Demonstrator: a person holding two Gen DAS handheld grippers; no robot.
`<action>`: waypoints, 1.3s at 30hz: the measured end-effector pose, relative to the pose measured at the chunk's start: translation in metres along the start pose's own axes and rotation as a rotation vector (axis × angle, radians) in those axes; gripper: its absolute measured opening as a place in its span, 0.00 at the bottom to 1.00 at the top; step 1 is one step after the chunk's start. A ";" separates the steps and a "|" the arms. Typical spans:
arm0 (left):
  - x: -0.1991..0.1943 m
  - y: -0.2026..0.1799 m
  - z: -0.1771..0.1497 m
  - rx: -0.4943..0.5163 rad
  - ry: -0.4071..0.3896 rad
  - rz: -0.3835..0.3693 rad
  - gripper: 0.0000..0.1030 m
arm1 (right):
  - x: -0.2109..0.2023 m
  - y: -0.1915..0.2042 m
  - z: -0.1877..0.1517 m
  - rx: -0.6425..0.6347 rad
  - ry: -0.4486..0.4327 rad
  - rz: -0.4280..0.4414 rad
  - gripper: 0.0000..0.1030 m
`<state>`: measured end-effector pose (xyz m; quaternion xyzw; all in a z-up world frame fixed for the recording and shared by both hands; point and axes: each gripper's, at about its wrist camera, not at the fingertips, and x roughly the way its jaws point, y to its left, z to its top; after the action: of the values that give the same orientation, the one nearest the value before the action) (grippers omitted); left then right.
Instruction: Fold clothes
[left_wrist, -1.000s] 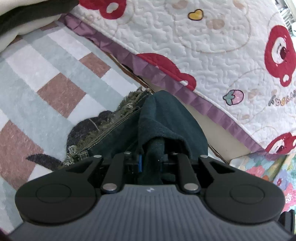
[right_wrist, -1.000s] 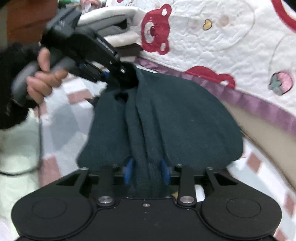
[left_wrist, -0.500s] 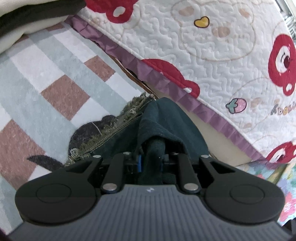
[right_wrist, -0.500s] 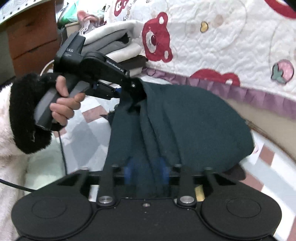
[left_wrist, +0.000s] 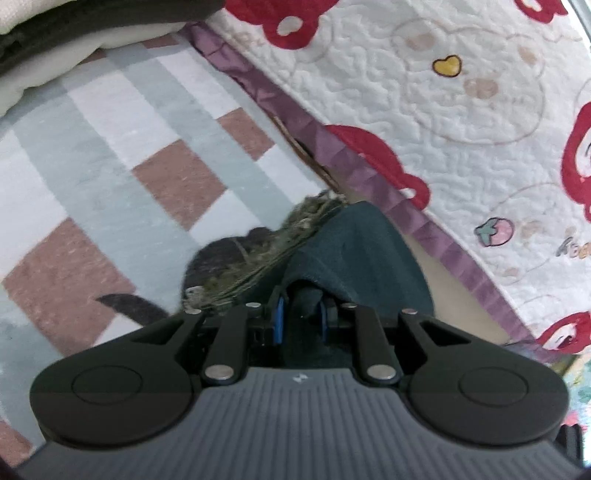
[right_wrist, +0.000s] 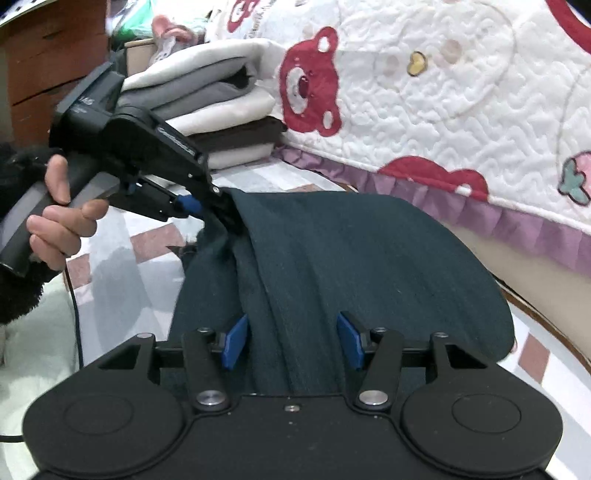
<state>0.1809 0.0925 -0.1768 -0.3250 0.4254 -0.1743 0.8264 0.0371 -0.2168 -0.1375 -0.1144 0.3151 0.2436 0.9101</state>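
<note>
A dark teal garment (right_wrist: 369, 258) hangs stretched between both grippers above a checked rug. In the right wrist view my right gripper (right_wrist: 292, 339) stands open, its blue pads (right_wrist: 236, 339) apart, with a fold of the cloth lying loose between them. A hand (right_wrist: 55, 221) holds my left gripper (right_wrist: 225, 210), which pinches the garment's far corner. In the left wrist view my left gripper (left_wrist: 301, 317) is shut on the dark garment (left_wrist: 362, 243). A frayed, olive-stitched hem (left_wrist: 273, 254) shows just left of it.
A white quilt with red bears (right_wrist: 443, 92) and a purple frill hangs along the right. A stack of folded clothes (right_wrist: 207, 107) sits on the checked rug (left_wrist: 129, 147) by the quilt. Wooden drawers (right_wrist: 48, 48) stand at the far left.
My right gripper's pads have spread apart, releasing their clamp on the cloth. The left gripper keeps its hold and has shifted a little toward the folded stack.
</note>
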 end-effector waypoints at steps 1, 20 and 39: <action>0.000 0.001 0.000 0.001 -0.003 0.014 0.17 | 0.002 0.002 0.000 -0.007 0.000 0.010 0.58; -0.005 0.016 0.011 -0.088 0.056 0.056 0.21 | -0.002 -0.025 0.040 0.118 0.034 0.273 0.58; -0.048 -0.060 0.001 0.320 -0.111 -0.098 0.40 | 0.016 0.005 -0.009 0.136 0.198 0.444 0.59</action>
<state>0.1530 0.0768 -0.1069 -0.2188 0.3297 -0.2614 0.8804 0.0410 -0.2097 -0.1554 -0.0042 0.4358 0.4033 0.8046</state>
